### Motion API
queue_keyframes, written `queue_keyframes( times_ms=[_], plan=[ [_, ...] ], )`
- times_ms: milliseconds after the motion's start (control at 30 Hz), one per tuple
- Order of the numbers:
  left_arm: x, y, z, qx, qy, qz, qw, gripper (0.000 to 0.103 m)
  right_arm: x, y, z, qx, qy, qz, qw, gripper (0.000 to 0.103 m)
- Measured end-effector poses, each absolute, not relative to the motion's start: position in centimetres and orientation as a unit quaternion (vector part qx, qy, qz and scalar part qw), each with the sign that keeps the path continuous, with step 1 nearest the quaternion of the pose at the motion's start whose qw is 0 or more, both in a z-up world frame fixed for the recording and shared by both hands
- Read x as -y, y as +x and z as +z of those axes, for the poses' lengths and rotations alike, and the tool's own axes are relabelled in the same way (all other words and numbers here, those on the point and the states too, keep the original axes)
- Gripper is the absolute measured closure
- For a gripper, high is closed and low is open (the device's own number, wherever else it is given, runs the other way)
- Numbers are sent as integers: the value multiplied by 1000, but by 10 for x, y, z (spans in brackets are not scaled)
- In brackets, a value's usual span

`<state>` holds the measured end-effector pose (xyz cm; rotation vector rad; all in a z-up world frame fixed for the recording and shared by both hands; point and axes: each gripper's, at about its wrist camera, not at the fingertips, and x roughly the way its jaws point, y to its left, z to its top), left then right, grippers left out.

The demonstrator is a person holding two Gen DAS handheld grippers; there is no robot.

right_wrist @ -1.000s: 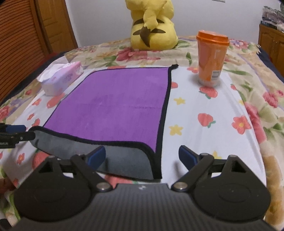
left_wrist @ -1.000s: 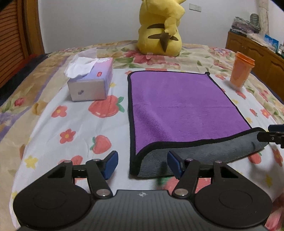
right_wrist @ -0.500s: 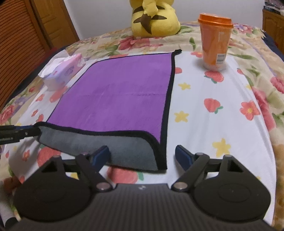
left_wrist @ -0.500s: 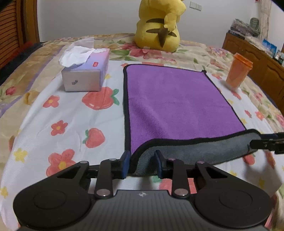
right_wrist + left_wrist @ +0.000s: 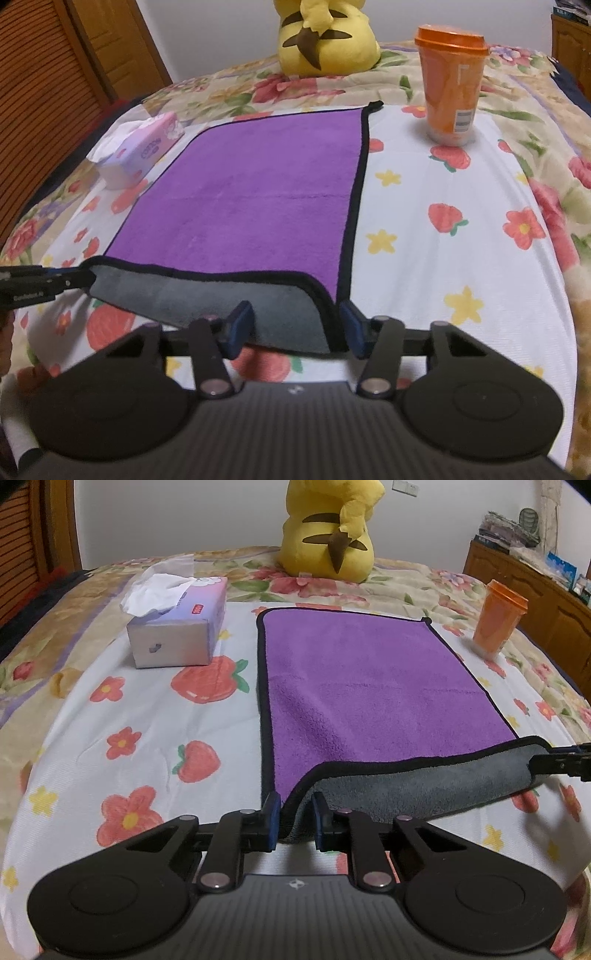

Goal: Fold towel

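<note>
A purple towel (image 5: 369, 686) with a black hem and grey underside lies flat on the bed; it also shows in the right wrist view (image 5: 251, 199). Its near edge is curled up, grey side showing. My left gripper (image 5: 294, 821) is shut on the towel's near left corner and holds it off the bed. My right gripper (image 5: 295, 328) has its blue pads on both sides of the near right corner, with the grey flap between them and a gap still showing. Each gripper appears at the other view's edge.
A tissue box (image 5: 177, 627) stands left of the towel. An orange lidded cup (image 5: 450, 85) stands to the right. A yellow plush toy (image 5: 328, 531) sits beyond the towel's far edge. A wooden cabinet (image 5: 535, 590) lines the right wall.
My left gripper closed on the near left corner and lifted it. My right gripper's fingers narrowed around the near right corner, and the near edge rose.
</note>
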<state>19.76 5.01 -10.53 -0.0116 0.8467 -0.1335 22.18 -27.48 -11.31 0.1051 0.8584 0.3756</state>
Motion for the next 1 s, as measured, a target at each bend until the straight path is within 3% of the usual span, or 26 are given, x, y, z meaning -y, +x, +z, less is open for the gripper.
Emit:
queue_keyframes(
  times_ms=[133, 200, 367, 433, 567, 1000],
  plan=[
    [-51, 197, -106, -408, -10, -70, 910, 91, 274, 220, -110, -408, 40, 183, 893, 64],
    [-50, 196, -106, -406, -12, -71, 911, 92, 273, 219, -109, -407, 36, 188, 893, 73],
    [-49, 195, -104, -402, -11, -75, 913, 95, 270, 220, -112, -412, 28, 193, 890, 84],
    [-48, 195, -102, -397, -13, -78, 914, 95, 270, 220, -112, -409, 23, 192, 892, 93],
    [-48, 194, -95, -384, -18, -82, 919, 95, 271, 220, -111, -402, 21, 193, 895, 98],
    [-45, 186, -58, -324, -27, -93, 941, 95, 279, 220, -93, -349, 44, 193, 916, 98]
  ],
)
